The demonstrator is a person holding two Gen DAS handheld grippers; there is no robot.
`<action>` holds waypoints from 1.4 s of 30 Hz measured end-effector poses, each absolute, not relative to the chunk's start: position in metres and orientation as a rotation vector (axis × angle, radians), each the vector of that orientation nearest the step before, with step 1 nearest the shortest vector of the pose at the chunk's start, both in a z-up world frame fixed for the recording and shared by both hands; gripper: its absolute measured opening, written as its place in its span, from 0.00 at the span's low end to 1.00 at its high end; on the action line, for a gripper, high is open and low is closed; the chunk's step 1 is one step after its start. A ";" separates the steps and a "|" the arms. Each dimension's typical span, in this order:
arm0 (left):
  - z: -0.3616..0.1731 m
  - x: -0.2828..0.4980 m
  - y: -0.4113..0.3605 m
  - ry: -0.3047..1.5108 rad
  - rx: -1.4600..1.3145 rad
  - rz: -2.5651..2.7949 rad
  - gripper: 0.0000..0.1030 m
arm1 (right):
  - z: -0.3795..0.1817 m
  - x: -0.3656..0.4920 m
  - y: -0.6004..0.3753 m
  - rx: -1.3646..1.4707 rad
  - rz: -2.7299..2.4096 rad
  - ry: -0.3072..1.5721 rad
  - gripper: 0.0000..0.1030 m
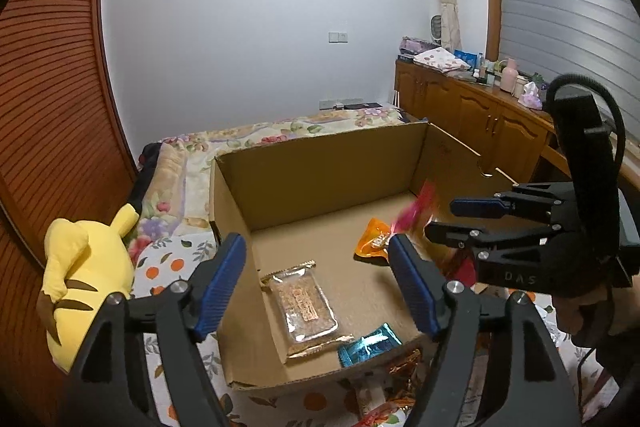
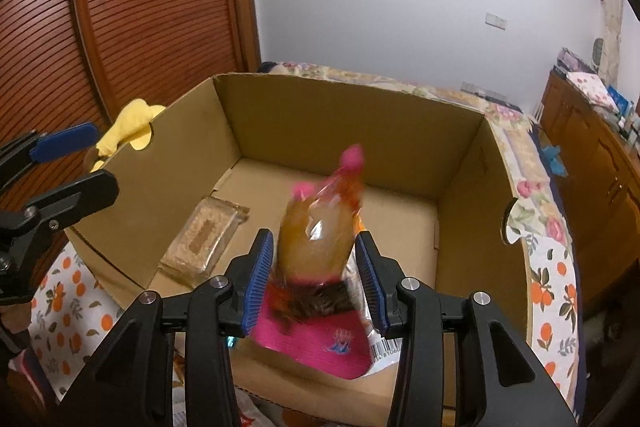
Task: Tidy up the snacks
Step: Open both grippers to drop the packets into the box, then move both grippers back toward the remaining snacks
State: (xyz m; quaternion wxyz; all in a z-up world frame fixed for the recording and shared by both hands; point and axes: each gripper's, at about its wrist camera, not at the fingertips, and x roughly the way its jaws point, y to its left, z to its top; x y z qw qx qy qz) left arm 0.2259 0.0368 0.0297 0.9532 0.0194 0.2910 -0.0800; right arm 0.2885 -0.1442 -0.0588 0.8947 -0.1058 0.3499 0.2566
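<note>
Landmark: the open cardboard box (image 1: 320,163) on the flower-print bedspread (image 1: 172,259).

Left of the box, outside its wall: a yellow plush toy (image 1: 80,267) lying on the bedspread, against the slatted wooden door (image 1: 48,107).

Left gripper (image 1: 318,287): jaws spread wide, blue pads apart, nothing between them. It hangs over the box's near left corner, above the snacks on the floor.

Box floor, near-left part: a flat clear-wrapped brown snack bar pack (image 1: 306,311), lying lengthwise. Just to its right, at the near wall, a small blue foil packet (image 1: 370,345). Further in and to the right, an orange packet (image 1: 374,239) flat on the floor.

In front of the near wall, outside the box: more wrappers on the bedspread, mostly hidden.

Right gripper (image 2: 316,279): jaws set narrow, blue pads pressed to both sides of a pink-and-amber snack bag (image 2: 316,239). The bag stands tilted, top end away from the camera, blurred, held over the right half of the box above the floor. In the left wrist view the bag's pink tip shows just beyond the gripper's fingers.

Right of the box: a wooden cabinet (image 1: 472,115) with bottles and folded cloth on top.
</note>
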 end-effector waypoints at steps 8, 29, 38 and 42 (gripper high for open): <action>0.027 0.221 0.043 0.600 -0.003 -0.179 0.79 | -0.054 0.283 -0.150 -0.173 0.557 0.716 0.42; 0.034 0.147 0.018 0.528 0.069 -0.281 0.83 | -0.036 0.194 -0.211 -0.168 0.617 0.604 0.56; 0.018 0.118 0.000 0.542 0.051 -0.352 0.83 | -0.070 0.177 -0.253 -0.168 0.560 0.670 0.57; 0.005 0.111 -0.010 0.570 0.074 -0.365 0.83 | -0.093 0.175 -0.269 -0.156 0.534 0.723 0.57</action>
